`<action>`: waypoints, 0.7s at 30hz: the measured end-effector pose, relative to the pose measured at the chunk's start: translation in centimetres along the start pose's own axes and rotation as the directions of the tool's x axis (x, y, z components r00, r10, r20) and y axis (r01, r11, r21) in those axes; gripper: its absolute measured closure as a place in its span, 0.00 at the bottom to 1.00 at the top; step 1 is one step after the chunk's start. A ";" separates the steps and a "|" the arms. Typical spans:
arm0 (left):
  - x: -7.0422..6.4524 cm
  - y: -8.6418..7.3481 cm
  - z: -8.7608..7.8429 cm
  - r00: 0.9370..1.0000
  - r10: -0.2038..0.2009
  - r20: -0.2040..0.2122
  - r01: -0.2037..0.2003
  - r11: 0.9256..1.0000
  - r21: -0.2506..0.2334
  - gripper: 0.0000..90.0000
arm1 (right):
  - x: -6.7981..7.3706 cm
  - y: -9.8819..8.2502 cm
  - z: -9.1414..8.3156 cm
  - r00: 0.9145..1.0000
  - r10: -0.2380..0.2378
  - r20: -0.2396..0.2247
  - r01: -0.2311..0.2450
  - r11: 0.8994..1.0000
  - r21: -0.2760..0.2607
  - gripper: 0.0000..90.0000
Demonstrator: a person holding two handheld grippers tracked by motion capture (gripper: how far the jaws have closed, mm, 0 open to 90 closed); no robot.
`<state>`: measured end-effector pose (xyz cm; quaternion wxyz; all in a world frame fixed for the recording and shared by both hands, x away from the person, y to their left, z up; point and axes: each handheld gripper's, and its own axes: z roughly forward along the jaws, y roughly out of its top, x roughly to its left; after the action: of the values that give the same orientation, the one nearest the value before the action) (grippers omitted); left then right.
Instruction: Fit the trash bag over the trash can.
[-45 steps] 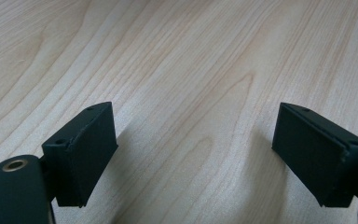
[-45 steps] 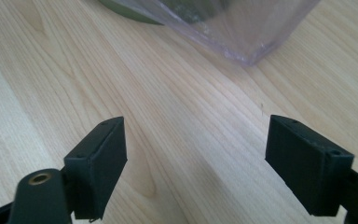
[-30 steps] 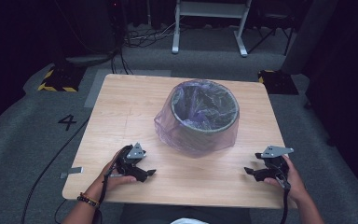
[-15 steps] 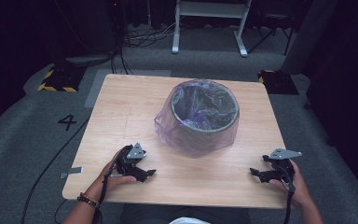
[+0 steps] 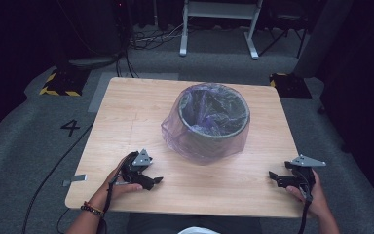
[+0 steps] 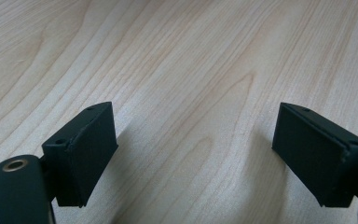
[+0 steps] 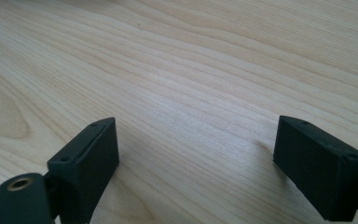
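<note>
Bin (image 5: 213,124) with loose purple bag (image 5: 175,131) stands mid-tabletop (image 5: 126,112), well apart from left gripper (image 5: 148,179) and right gripper (image 5: 277,178), fingers wide and empty; a careless reach could snag or tear the film.

High view: set above the near edge of the table (image 5: 126,112), facing forward and down; the whole top sits mid-frame, with floor beyond it in the upper frame.
Left gripper view: rides low on the left gripper (image 6: 193,154), very near the wood, looking along its jaws, which rise from the lower corners of the frame.
Right gripper view: rides on the right gripper (image 7: 196,158), equally close, with bare wood grain across the upper frame.
Shared: the tabletop; the high view takes in the left gripper (image 5: 156,181) at lower left and the right gripper (image 5: 272,175) at lower right.
</note>
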<state>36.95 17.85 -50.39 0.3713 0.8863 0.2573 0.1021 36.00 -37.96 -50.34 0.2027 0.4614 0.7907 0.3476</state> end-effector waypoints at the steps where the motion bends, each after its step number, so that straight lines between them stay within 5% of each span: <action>1: 0.0 0.0 0.0 1.000 0.000 0.000 0.000 1.000 0.000 0.15 | -0.1 0.0 0.0 1.000 0.006 0.007 -0.006 1.000 -0.001 0.15; 21: 0.0 0.0 0.0 1.000 -0.004 -0.003 0.004 1.000 0.001 0.14 | -0.3 0.1 0.2 1.000 0.013 0.012 -0.013 1.000 0.004 0.13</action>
<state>36.97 17.84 -50.40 0.3708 0.8858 0.2597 0.1024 36.30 -38.07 -50.37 0.2042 0.4693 0.7871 0.3444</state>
